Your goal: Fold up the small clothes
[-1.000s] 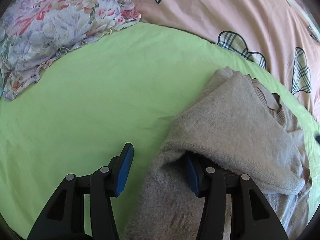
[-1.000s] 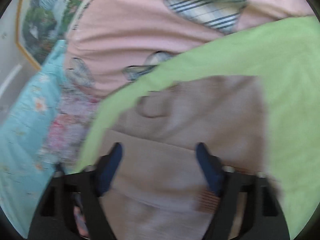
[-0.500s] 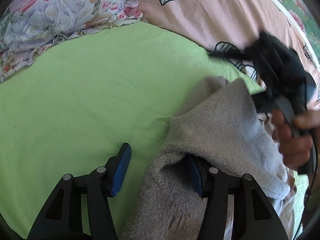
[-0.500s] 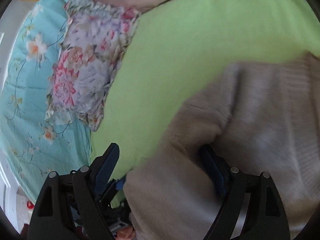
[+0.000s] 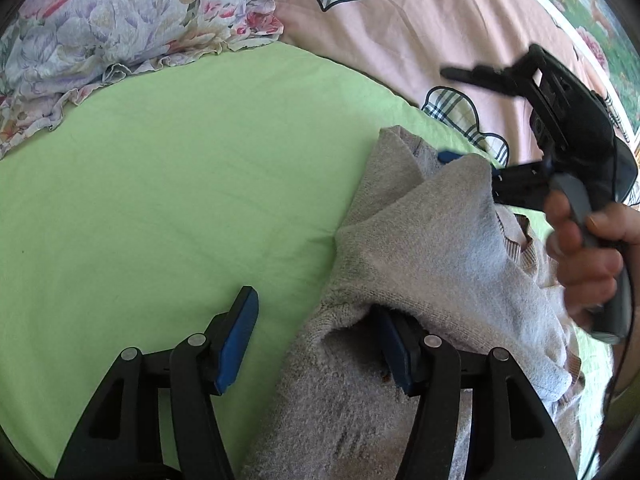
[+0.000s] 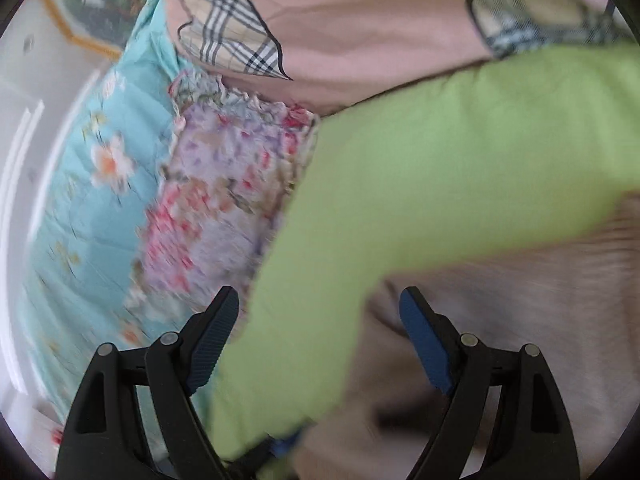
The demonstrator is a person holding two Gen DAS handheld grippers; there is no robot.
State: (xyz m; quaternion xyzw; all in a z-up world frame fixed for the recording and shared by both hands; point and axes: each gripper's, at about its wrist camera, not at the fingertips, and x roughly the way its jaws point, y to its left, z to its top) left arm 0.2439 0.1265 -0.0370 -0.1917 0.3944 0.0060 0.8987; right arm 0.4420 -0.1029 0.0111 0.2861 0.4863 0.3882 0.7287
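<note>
In the left wrist view, we saw the grey sweater (image 5: 432,280) lying on the right part of the green sheet (image 5: 160,200), with one fold of it raised like a small tent. Our left gripper (image 5: 316,340) had just been opening. The sweater's edge lay between its jaws and draped over the right finger (image 5: 394,350), while the left finger (image 5: 236,340) stood free above the sheet, so the pads were no longer pressing the cloth. One second earlier this view showed no other tool. Now the right gripper (image 5: 472,116), held by a hand (image 5: 580,256), was at the far right, with one finger tucked behind the raised fold and the other in the air above the pink blanket (image 5: 380,40).

In the right wrist view, which was blurred, our right gripper (image 6: 320,340) stood wide open and held nothing. The sheet and the near edge of the sweater (image 6: 500,320) were between its fingers. A second earlier this camera looked straight down on the sweater; now it faced the flowered pillow (image 6: 224,184) at the left.

We judged that the left side was letting go of the folded part and the right side was coming in to take the next fold.
</note>
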